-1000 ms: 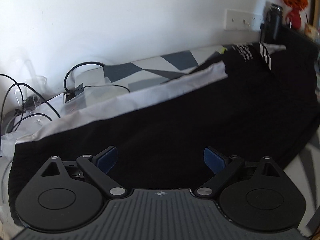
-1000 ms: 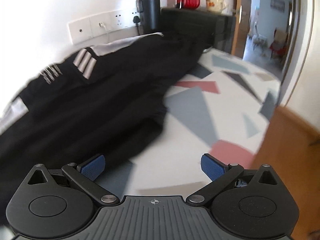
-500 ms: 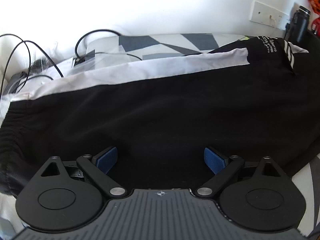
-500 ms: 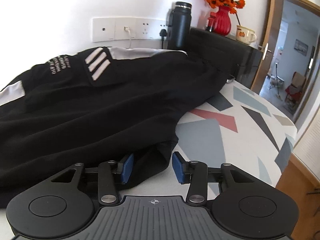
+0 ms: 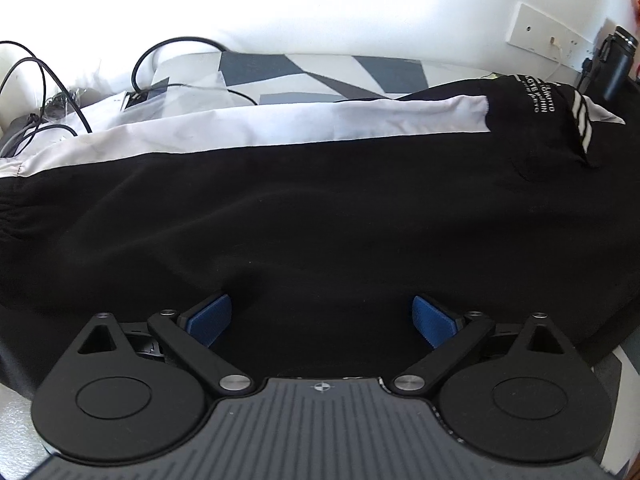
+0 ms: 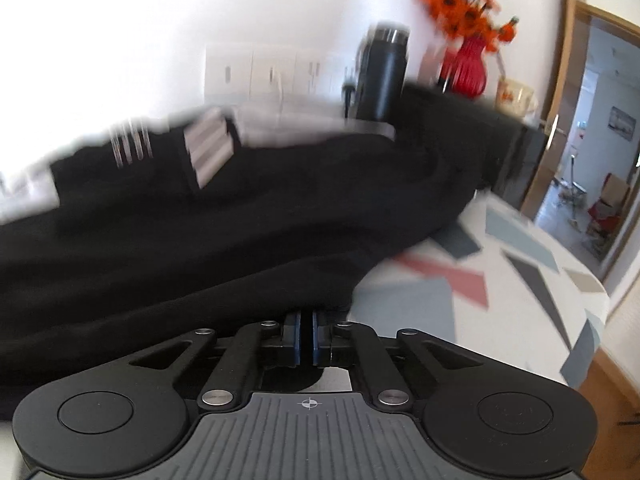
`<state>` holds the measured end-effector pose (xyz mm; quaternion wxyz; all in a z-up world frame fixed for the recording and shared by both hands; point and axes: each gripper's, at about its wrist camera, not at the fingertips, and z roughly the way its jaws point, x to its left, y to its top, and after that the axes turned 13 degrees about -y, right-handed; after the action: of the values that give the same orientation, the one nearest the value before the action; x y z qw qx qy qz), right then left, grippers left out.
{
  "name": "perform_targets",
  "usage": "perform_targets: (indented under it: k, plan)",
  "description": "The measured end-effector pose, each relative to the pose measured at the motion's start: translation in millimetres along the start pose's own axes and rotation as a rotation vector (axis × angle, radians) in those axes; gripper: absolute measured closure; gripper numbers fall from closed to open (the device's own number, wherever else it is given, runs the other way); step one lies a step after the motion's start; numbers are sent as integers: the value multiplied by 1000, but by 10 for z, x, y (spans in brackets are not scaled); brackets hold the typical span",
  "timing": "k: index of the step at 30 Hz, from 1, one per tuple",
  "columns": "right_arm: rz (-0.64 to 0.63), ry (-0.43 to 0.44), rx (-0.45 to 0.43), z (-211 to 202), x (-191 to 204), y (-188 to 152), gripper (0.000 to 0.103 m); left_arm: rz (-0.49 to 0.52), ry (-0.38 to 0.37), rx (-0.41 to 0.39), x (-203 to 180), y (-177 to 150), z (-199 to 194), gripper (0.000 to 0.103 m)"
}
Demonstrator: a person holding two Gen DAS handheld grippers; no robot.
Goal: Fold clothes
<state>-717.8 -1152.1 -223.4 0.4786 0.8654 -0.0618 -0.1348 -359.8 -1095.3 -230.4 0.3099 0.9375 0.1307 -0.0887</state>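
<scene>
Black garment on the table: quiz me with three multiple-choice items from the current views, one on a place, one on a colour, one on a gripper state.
1. Where does the dark bottle stand?
A. Behind the black garment by the wall sockets
B. On the floor
C. Between the left gripper's fingers

2. What colour is the vase holding the flowers?
A. Blue
B. Red
C. White

3. How do the grippers stand?
A. Both open
B. Left gripper shut, right open
C. Left open, right gripper shut on the garment's edge

Answers: 1 A, it rises behind the cloth by the sockets. 2 B, plainly red. 3 C, left pads stand wide apart; right pads pinch cloth.
</scene>
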Motion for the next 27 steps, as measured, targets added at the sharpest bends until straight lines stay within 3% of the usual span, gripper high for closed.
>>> perform_targets:
  k: [3, 8, 10, 14, 22, 27]
  plan:
    - [122, 25, -43, -180, -302, -6, 100, -18, 4, 6, 23, 47, 41, 4]
    - [369, 49, 186, 33, -669, -260, 99, -35, 8, 8, 51, 79, 89, 2]
    - [443, 34, 240, 48, -721, -335, 93, -36, 11, 10, 53, 83, 101, 2]
    - [292, -65, 194, -89, -513, -351, 87, -36, 12, 12, 63, 75, 106, 1]
    - [56, -24, 132, -85, -168, -224, 78, -30, 17, 14, 59, 45, 111, 1]
    - [180, 150, 173, -185, -166, -72, 74, -32, 10, 23, 72, 38, 99, 1]
